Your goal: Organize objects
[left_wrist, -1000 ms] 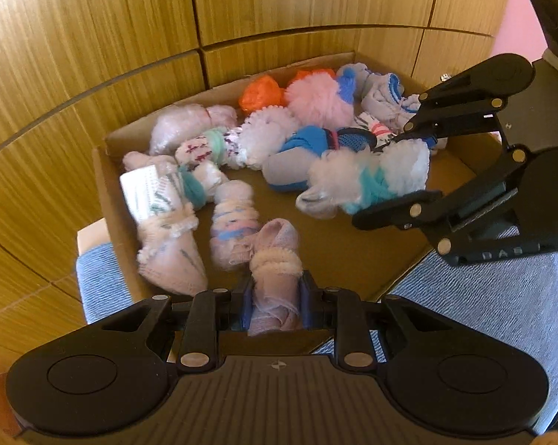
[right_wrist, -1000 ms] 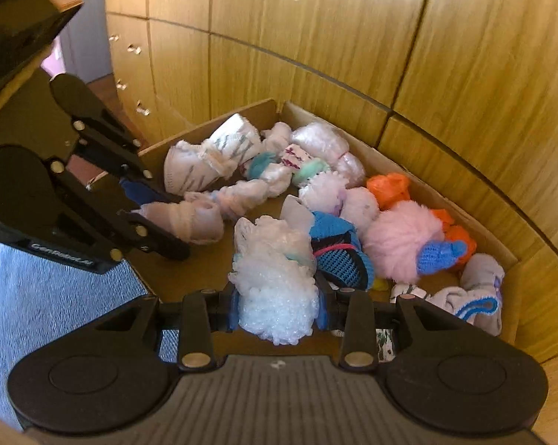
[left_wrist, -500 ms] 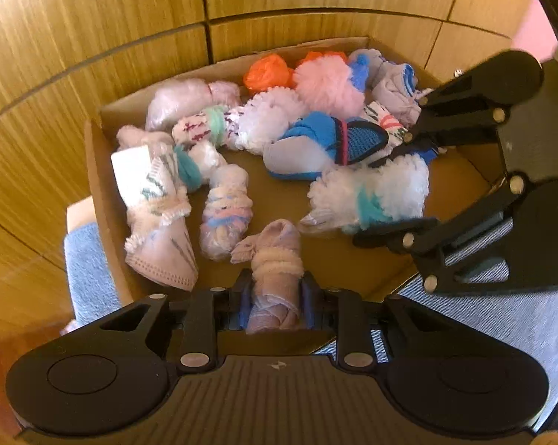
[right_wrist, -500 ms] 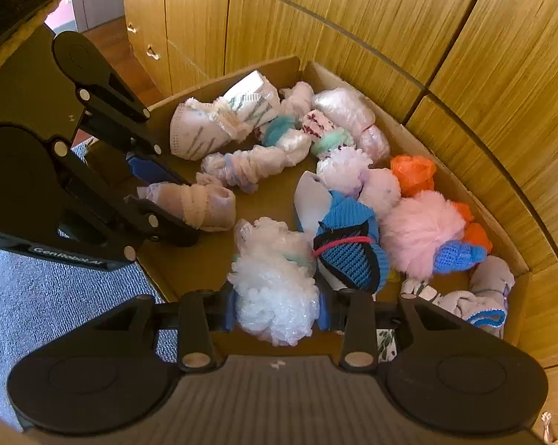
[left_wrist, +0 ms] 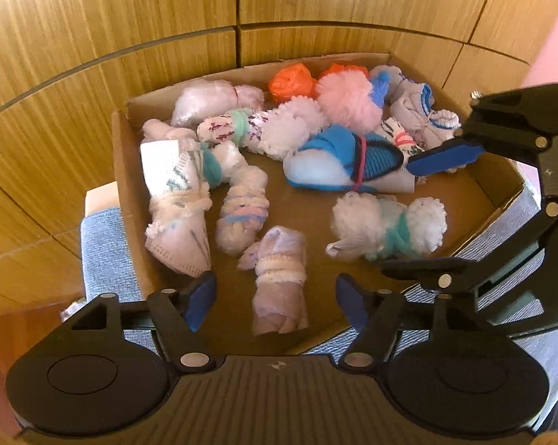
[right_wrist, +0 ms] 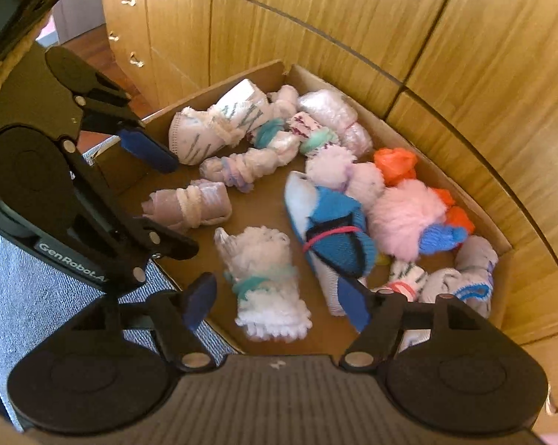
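A cardboard box (left_wrist: 118, 170) (right_wrist: 390, 130) holds several rolled sock bundles. My left gripper (left_wrist: 275, 306) (right_wrist: 163, 197) hovers over the box's near edge, jaws opening. A pale pink rolled bundle (left_wrist: 279, 282) (right_wrist: 190, 205) lies on the box floor between its blue pads (left_wrist: 201, 302), and neither pad touches it. My right gripper (right_wrist: 275, 306) (left_wrist: 425, 215) is also opening. A white fluffy bundle with a teal tie (right_wrist: 268, 282) (left_wrist: 386, 224) lies loose between its pads (right_wrist: 353, 307).
Other bundles fill the box's far side: a blue knitted one (left_wrist: 353, 155) (right_wrist: 334, 230), a pink fluffy one (left_wrist: 349, 96), an orange one (left_wrist: 290, 81). The box rests on blue-grey fabric (left_wrist: 104, 252) against wooden cabinet panels (left_wrist: 93, 37). Drawers with knobs (right_wrist: 130, 0) stand further off.
Both grippers were shut on their bundles and have now spread apart. The pink roll and the white fluffy bundle have been let go and lie on the box floor.
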